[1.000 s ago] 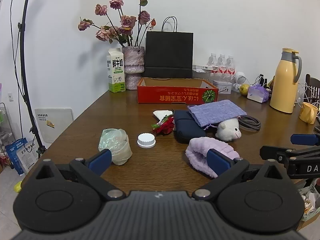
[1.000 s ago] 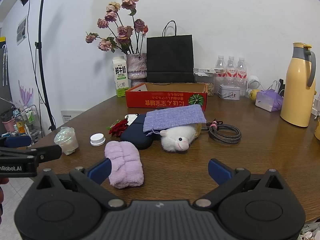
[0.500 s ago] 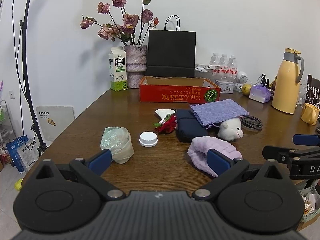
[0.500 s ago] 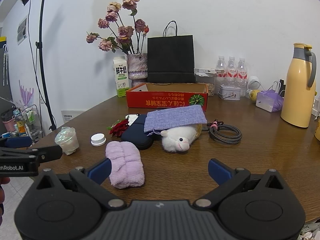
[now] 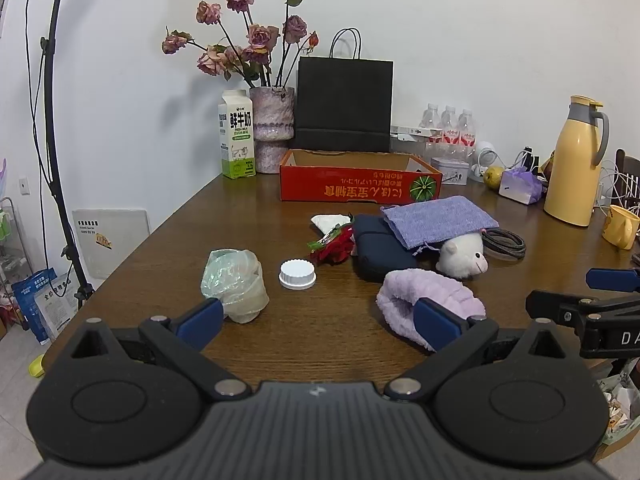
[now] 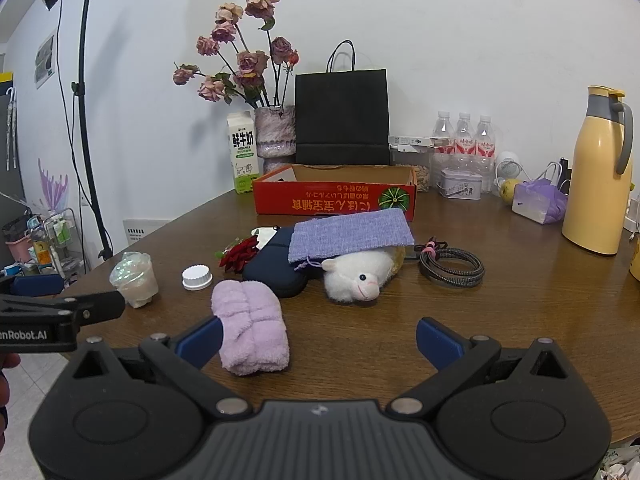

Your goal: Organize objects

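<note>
So we hold both tongs, left point(image 5: 316, 320) and right point(image 6: 318, 338), spread wide and empty, short of the clutter on the counter point(image 5: 320, 344), probably sizing up the lilac towel point(image 6: 250, 330) for the red box point(image 6: 334, 200) behind.

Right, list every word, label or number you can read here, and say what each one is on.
"鲜牛奶", with "FRESH MILK" under it: milk carton.
"nRobot.AI", cut off at the edge: left tool, seen from the right wrist.
"D A", cut off: right tool, seen from the left wrist.
Upside-down orange characters: red box, not readable.
Bottle labels, tin, floor packets: too small.
</note>
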Available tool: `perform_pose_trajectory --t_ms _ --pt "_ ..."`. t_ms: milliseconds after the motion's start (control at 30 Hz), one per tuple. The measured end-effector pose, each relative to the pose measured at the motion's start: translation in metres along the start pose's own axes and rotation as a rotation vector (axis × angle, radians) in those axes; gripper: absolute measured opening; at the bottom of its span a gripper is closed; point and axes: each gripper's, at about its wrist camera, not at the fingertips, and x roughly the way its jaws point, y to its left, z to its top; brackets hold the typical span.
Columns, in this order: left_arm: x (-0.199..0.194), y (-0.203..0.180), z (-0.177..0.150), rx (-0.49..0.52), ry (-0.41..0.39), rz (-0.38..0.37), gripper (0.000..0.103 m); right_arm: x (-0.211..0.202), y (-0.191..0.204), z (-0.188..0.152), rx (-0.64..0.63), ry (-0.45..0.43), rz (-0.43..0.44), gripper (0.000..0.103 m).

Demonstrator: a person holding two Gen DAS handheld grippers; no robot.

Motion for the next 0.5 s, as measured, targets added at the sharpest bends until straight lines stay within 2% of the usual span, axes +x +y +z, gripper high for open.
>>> perform_pose_trajectory --t_ms 500 --pt "0.0011 0.0006 -0.0015 -0.007 0.009 0.002 0.103 0.0001 0.0 -0.0008 -0.001 -0.001 -0.002 0.103"
